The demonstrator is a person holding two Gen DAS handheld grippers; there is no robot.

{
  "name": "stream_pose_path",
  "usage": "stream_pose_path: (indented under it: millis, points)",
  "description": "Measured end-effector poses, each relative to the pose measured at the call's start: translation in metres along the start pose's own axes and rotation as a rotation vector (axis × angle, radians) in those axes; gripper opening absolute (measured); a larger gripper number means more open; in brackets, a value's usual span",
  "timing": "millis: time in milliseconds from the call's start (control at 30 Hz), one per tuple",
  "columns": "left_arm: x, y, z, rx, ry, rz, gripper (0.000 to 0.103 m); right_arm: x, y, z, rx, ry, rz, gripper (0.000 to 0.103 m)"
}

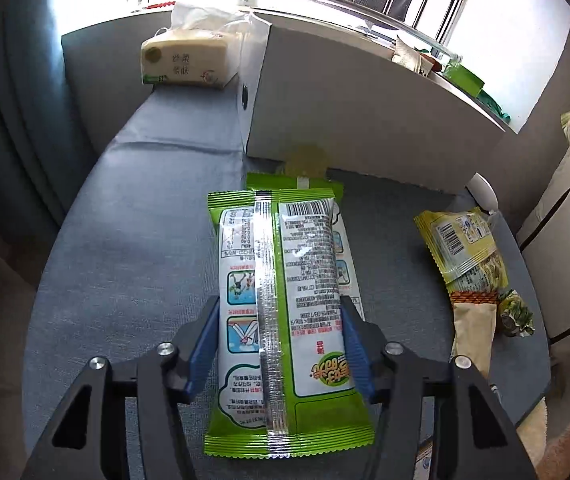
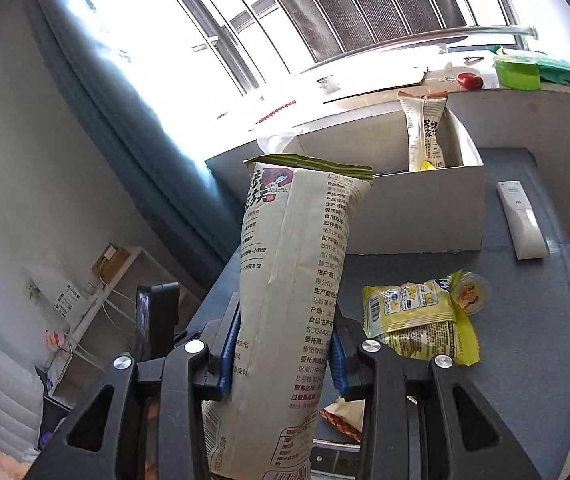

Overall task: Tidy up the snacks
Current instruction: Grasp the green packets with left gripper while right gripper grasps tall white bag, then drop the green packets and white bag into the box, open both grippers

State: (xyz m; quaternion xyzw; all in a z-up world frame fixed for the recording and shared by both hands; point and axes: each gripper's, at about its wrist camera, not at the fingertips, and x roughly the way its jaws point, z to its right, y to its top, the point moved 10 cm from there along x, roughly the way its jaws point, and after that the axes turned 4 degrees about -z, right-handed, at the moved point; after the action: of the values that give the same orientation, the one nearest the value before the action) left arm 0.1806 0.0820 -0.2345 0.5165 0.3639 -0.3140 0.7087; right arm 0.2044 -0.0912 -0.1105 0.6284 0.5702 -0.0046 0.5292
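Observation:
My left gripper (image 1: 281,320) is shut on a green-and-white snack packet (image 1: 281,304), back side up, held just above the blue-grey table (image 1: 133,264). A second green packet (image 1: 321,184) lies under its far end. My right gripper (image 2: 285,344) is shut on a tall beige snack bag (image 2: 297,280), held upright in front of the white cardboard box (image 2: 417,212). A beige packet (image 2: 425,132) stands inside the box. Yellow snack packets (image 2: 413,316) and a small jelly cup (image 2: 471,288) lie on the table to the right.
A tissue pack (image 1: 189,60) sits beyond the box's left end (image 1: 245,96). A white remote (image 2: 521,220) lies right of the box. Yellow and beige packets (image 1: 465,252) lie at the table's right. The windowsill (image 2: 525,88) holds a green container and a red object.

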Motion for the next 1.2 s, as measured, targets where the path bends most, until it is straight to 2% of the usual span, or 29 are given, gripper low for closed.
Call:
stream_pose_path:
  millis: [33,133,200,300,400,500,600,700,733,800,833,867,900,933,1000,1100,1200]
  points:
    - [-0.006,0.003,0.001,0.016,0.019,0.022,0.061,-0.002,-0.002,0.001,0.002,-0.001,-0.001,0.041]
    - [-0.031,0.017,0.004,0.037,0.013,0.089,0.061,-0.006,-0.004,0.009,0.004,-0.003,0.004,0.041]
    - [-0.050,0.032,0.012,0.048,-0.029,0.142,0.061,-0.008,-0.003,0.017,0.011,-0.009,0.010,0.041]
    - [-0.074,0.069,0.025,0.066,-0.057,0.213,0.061,-0.007,0.009,0.031,0.017,-0.029,0.019,0.041]
    - [-0.085,0.122,0.040,0.096,-0.047,0.280,0.061,-0.002,0.039,0.043,-0.016,-0.077,0.032,0.041]
    - [-0.080,0.177,0.055,0.084,-0.074,0.285,0.061,0.011,0.085,0.056,-0.043,-0.125,0.037,0.041]
    - [-0.063,0.229,0.067,0.098,-0.024,0.283,0.061,0.026,0.133,0.067,-0.090,-0.208,0.039,0.041]
    - [-0.042,0.265,0.070,0.055,-0.013,0.243,0.061,0.047,0.173,0.076,-0.135,-0.271,0.030,0.041]
    - [-0.034,0.272,0.071,0.050,-0.014,0.228,0.064,0.053,0.184,0.080,-0.143,-0.297,0.033,0.041]
    - [-0.017,0.282,0.073,0.055,0.015,0.192,0.079,0.067,0.201,0.087,-0.151,-0.328,0.019,0.041]
    - [-0.010,0.284,0.071,0.052,0.044,0.169,0.098,0.075,0.209,0.089,-0.148,-0.323,0.014,0.042]
    - [-0.005,0.284,0.069,0.042,0.063,0.155,0.103,0.079,0.215,0.090,-0.149,-0.310,0.016,0.056]
    - [-0.005,0.285,0.067,0.031,0.062,0.157,0.103,0.082,0.219,0.092,-0.140,-0.305,0.019,0.070]
    - [-0.006,0.284,0.064,0.016,0.055,0.170,0.103,0.083,0.224,0.095,-0.117,-0.313,0.041,0.102]
    - [-0.009,0.282,0.062,0.015,0.037,0.179,0.103,0.075,0.228,0.095,-0.087,-0.287,0.101,0.103]
    - [-0.020,0.276,0.059,0.040,0.056,0.202,0.103,0.067,0.224,0.090,-0.088,-0.276,0.110,0.103]
    - [-0.040,0.267,0.062,0.064,0.040,0.240,0.103,0.054,0.216,0.080,-0.118,-0.267,0.128,0.103]
